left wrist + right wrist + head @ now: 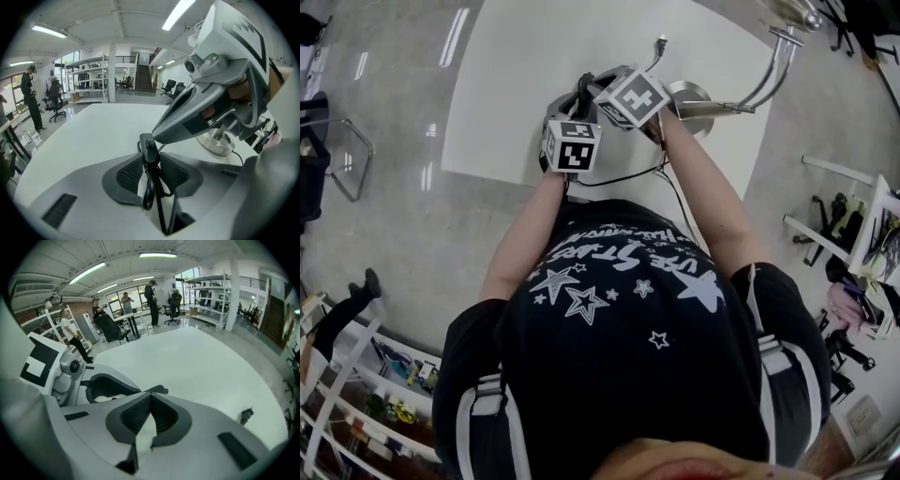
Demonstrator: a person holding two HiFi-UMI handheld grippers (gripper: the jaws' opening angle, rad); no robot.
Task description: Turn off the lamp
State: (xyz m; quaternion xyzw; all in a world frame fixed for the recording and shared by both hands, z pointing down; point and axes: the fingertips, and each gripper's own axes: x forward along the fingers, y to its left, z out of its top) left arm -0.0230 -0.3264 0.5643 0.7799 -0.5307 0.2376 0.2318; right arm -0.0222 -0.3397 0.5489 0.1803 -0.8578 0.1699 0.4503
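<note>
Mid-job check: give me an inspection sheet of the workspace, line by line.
Surface: white table, mostly bare.
Job's things: lamp, chrome base near the table's right edge; inline switch on a black cord.
Clutter: nothing seen.
Grippers: left gripper shut on the inline switch; right gripper shut, empty, its tip beside the switch.
Cables: black cord loops below the switch; loose plug end lies on the table.
Surroundings: shelving, office chairs, bystanders.

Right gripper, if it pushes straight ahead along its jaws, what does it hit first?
Probably the inline switch clamped in the left gripper: the right gripper, shut, has its tip right at it. Depth is unclear.
</note>
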